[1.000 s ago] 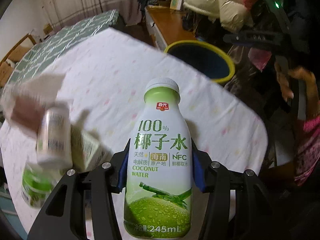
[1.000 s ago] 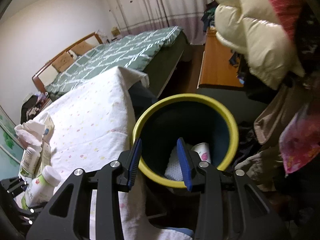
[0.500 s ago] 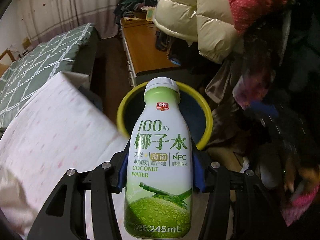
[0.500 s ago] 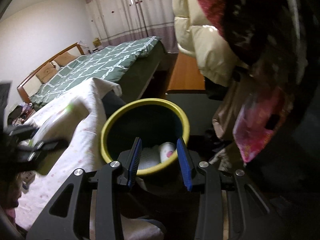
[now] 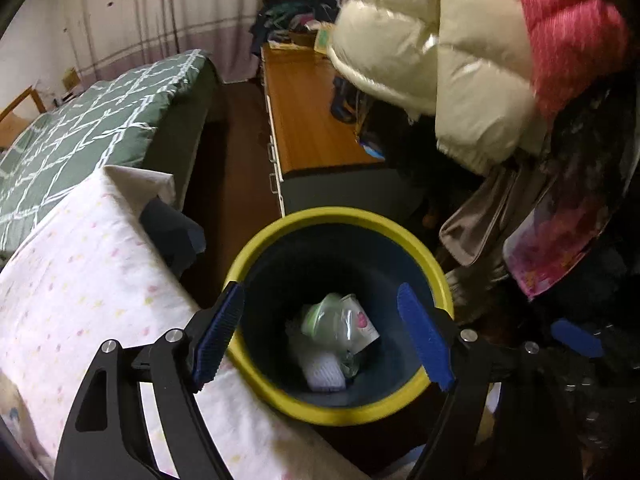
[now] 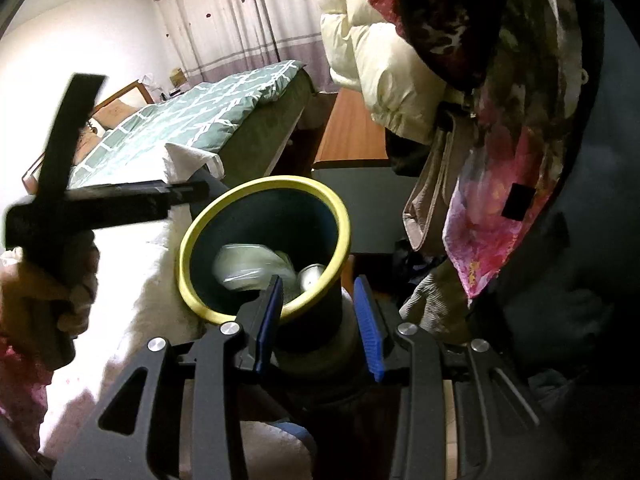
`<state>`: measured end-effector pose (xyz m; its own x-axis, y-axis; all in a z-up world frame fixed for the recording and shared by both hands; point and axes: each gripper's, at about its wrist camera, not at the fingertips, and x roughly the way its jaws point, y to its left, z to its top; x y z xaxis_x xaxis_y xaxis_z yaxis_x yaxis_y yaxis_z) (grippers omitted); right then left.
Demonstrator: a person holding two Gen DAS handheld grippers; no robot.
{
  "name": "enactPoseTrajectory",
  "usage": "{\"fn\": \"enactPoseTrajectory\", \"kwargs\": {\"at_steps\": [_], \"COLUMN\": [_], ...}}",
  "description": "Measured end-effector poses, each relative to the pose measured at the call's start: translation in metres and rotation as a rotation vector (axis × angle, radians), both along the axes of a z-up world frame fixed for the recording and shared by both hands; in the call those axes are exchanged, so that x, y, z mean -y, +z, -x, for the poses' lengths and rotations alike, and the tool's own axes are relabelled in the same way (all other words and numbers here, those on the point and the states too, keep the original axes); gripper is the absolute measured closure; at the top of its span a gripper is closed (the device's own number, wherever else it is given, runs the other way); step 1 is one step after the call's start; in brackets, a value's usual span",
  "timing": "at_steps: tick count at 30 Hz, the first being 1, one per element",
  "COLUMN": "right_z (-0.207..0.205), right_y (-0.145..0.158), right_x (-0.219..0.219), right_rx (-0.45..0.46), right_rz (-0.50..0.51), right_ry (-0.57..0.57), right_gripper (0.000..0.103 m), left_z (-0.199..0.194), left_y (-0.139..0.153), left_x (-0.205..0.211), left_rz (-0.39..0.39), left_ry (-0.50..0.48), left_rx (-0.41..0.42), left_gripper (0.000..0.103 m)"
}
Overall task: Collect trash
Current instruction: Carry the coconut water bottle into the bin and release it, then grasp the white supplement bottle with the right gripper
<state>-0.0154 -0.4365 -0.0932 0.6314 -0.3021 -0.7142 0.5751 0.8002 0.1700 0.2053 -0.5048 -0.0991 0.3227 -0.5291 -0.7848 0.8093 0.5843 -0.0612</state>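
A dark bin with a yellow rim stands beside the table. My left gripper is open and empty right above its mouth. The green coconut water bottle lies blurred inside the bin on other trash, with a white cup and white tissue. In the right wrist view the bin is just ahead of my right gripper, which is open and empty, near the bin's side. The bottle shows as a pale blur inside. My left gripper's body reaches in from the left.
The table with a white dotted cloth is left of the bin. A green quilted bed lies behind it. A wooden cabinet stands behind the bin. Jackets and clothes hang at the right, close to the bin.
My left gripper carried the coconut water bottle from over the table to above the bin, opened, and the bottle dropped into the bin. My right gripper drew back from the bin's mouth.
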Motion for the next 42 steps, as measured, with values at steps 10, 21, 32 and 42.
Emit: {"fn": "enactPoseTrajectory", "kwargs": {"at_steps": [10, 21, 32, 42], "right_z": [-0.033, -0.105, -0.157, -0.198], "right_y": [0.0, 0.016, 0.029, 0.005], "right_x": [-0.037, -0.164, -0.314, -0.352], "right_rx": [0.004, 0.024, 0.082, 0.045], "right_rz": [-0.018, -0.02, -0.053, -0.065], "right_ry": [0.12, 0.428, 0.664, 0.542], "right_gripper": [0.066, 0.061, 0.046, 0.038], "left_z": [0.052, 0.106, 0.125, 0.114], "left_y": [0.084, 0.098, 0.075, 0.059], "left_x": [-0.174, -0.408, -0.498, -0.498], "left_rz": [0.161, 0.137, 0.146, 0.158], "left_ry": [0.223, 0.69, 0.809, 0.773], "left_rx": [0.141, 0.295, 0.298, 0.258], "left_gripper": [0.01, 0.007, 0.007, 0.007]}}
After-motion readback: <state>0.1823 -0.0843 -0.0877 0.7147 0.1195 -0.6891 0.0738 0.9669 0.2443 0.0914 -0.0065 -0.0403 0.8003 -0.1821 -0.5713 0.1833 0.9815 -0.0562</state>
